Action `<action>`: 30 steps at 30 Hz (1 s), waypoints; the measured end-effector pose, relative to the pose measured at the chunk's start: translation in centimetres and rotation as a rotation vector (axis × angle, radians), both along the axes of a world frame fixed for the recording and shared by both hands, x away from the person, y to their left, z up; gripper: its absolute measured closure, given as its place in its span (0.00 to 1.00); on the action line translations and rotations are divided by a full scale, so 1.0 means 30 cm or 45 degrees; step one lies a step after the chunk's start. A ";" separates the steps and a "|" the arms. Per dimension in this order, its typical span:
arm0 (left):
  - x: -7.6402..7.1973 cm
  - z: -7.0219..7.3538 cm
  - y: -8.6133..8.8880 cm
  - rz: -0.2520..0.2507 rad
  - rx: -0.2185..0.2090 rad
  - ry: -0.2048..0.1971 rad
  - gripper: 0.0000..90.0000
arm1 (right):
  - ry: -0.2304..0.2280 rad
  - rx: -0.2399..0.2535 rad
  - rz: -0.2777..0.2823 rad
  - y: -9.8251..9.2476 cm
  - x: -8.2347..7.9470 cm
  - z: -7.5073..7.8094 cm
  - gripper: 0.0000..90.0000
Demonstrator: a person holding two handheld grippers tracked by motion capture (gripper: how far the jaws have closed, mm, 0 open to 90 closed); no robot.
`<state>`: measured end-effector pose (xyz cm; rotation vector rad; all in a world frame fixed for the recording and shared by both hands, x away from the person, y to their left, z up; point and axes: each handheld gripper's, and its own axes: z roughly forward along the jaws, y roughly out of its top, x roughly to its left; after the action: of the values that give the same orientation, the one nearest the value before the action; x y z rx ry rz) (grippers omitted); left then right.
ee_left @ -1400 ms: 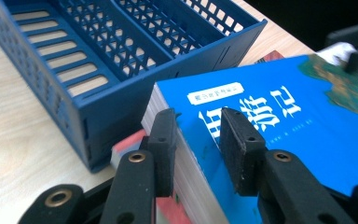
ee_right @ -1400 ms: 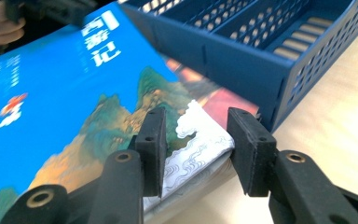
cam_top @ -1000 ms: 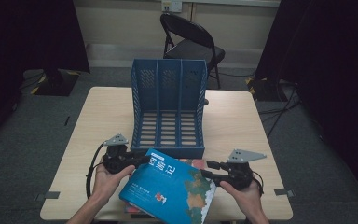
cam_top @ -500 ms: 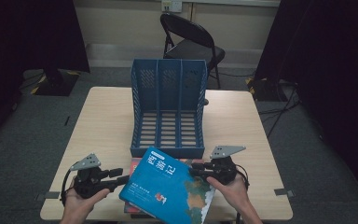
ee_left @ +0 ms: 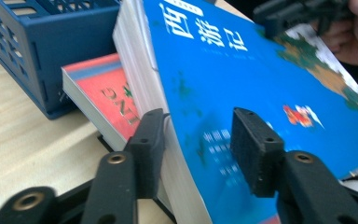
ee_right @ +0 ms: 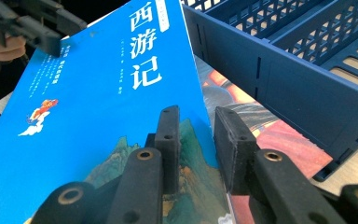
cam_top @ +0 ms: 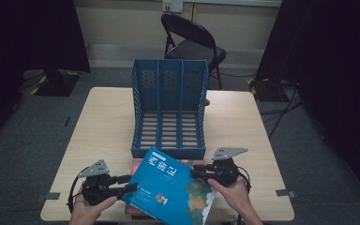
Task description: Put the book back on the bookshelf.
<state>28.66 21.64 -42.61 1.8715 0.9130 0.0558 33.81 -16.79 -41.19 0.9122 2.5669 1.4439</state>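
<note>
1. Forearms enter from the bottom edge of the high view, each hand wrapped around a gripper body at the near edge of the table [cam_top: 98, 122], palms turned inward toward a blue book [cam_top: 171, 190].
2. Left hand [cam_top: 86, 211] holds the left gripper [cam_top: 126, 183] nearly level, pointing right at the book's near left edge. In the left gripper view its jaws straddle that edge: one pad sits against the white page block, the other hovers just over the blue cover with a small gap, so the jaws stand partly open around the book rather than pinching it. They have just been opening and easing back slightly.
3. Right hand [cam_top: 234, 190] holds the right gripper [cam_top: 198, 169] pointing left at the book's right edge. Its jaws stand narrow, one pad on the cover and the other under the edge, clamped on the book.
4. Blue book lies tilted, its right side raised, over a red book [ee_left: 105, 100] resting flat on the table.
5. Blue file rack [cam_top: 169, 112] stands just behind both books, its three compartments open toward the person.
6. Folding chair [cam_top: 192, 42] stands beyond the table.
</note>
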 end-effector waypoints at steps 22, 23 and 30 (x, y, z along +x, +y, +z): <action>0.169 0.012 -0.113 -0.111 0.015 -0.015 0.80 | -0.028 -0.028 0.034 -0.071 -0.084 0.040 0.81; 0.171 0.008 -0.108 -0.108 -0.003 -0.003 0.79 | -0.034 -0.025 0.038 -0.065 -0.063 0.044 0.78; 0.153 0.010 -0.099 -0.083 0.000 -0.010 0.77 | -0.004 -0.024 0.129 0.020 0.018 0.018 0.78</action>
<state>33.26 18.66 -42.29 1.8984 0.8457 0.0236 34.35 -16.20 -40.65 0.7874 2.6561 1.4411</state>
